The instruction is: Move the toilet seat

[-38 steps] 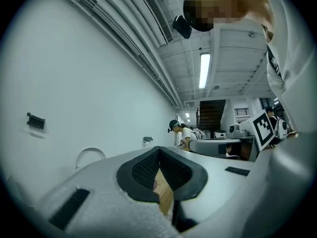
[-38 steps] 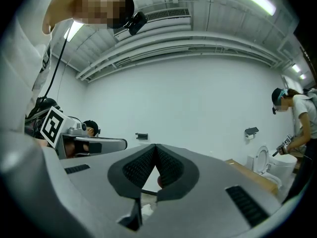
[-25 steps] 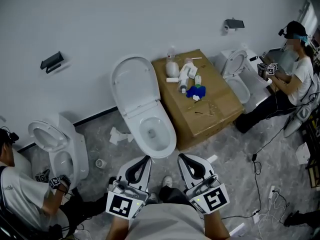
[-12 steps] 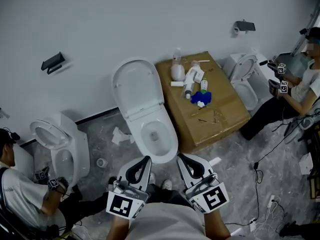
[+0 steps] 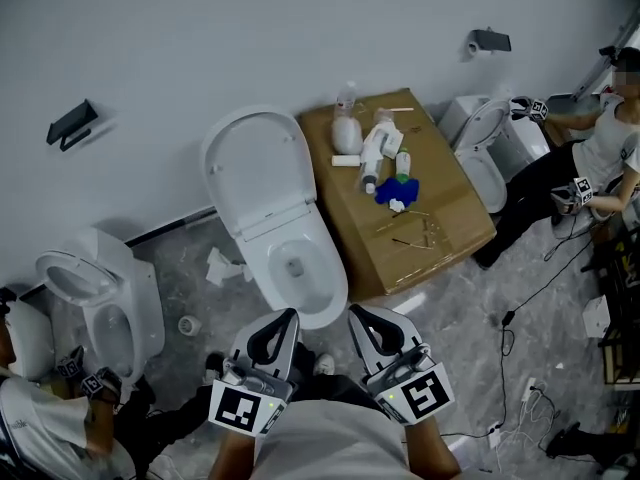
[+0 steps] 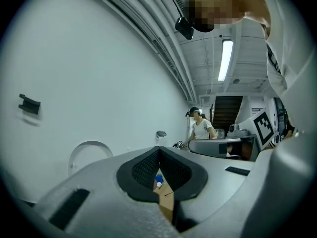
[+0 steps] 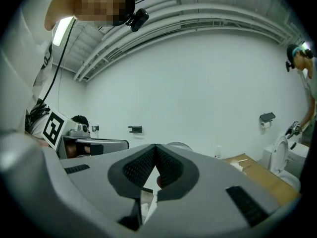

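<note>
- Against the pale wall stand three toilets: the middle toilet (image 5: 295, 268), the left toilet (image 5: 100, 308) and the right toilet (image 5: 480, 158).
- The toilet seat (image 5: 255, 168) of the middle toilet is raised and leans back toward the wall above the open bowl.
- There are two grippers, side by side and just short of that bowl. The left gripper (image 5: 288, 318) and the right gripper (image 5: 360, 316) each have their jaws pressed together on nothing.
- One cardboard box (image 5: 440, 233) sits just beside the middle toilet, between it and the right toilet. Bottles and a blue object (image 5: 392, 188) lie on top of it.
- Two black holders are on the wall: the left holder (image 5: 72, 123) and the right holder (image 5: 487, 40).
- Two other people are in view: one person (image 5: 40, 418) at the left toilet and another person (image 5: 610, 138) at the right toilet.
- Crumpled paper (image 5: 220, 266) lies on the floor beside the middle toilet, and cables (image 5: 530, 288) trail across the floor at the right.
</note>
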The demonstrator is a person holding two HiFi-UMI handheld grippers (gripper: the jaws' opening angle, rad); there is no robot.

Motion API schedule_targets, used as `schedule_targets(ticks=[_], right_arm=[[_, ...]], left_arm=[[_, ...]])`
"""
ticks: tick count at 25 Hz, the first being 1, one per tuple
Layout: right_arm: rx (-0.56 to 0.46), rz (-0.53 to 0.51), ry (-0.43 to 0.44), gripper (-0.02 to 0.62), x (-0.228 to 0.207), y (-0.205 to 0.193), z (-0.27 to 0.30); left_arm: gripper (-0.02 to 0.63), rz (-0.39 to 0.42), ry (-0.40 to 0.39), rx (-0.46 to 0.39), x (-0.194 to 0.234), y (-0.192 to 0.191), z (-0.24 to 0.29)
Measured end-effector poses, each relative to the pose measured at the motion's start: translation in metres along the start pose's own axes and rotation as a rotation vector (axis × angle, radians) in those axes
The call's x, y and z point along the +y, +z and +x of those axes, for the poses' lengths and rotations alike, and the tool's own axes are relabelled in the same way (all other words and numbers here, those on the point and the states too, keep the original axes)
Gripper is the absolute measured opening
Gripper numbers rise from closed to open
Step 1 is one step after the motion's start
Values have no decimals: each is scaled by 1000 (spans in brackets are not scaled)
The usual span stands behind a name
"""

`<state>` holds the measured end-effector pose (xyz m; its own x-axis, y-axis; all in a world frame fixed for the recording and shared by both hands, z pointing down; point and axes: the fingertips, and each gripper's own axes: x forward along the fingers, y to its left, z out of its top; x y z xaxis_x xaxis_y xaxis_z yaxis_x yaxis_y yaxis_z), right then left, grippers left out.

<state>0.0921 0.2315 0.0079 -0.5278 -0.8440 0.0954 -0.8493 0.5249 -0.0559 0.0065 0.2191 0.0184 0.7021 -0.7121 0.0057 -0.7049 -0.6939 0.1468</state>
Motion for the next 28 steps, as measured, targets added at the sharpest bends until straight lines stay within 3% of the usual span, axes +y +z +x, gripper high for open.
schedule_targets(ticks=[11, 20, 28], right_arm=[[48, 35, -36, 12, -30, -27, 78], [85, 96, -61, 13, -49, -67, 115], [143, 151, -52, 14, -73, -131, 132]], left_arm=[[11, -108, -52, -9, 79, -28, 45], [11, -130, -43, 70, 120, -79, 68], [11, -184, 14, 165, 137, -144, 82]])
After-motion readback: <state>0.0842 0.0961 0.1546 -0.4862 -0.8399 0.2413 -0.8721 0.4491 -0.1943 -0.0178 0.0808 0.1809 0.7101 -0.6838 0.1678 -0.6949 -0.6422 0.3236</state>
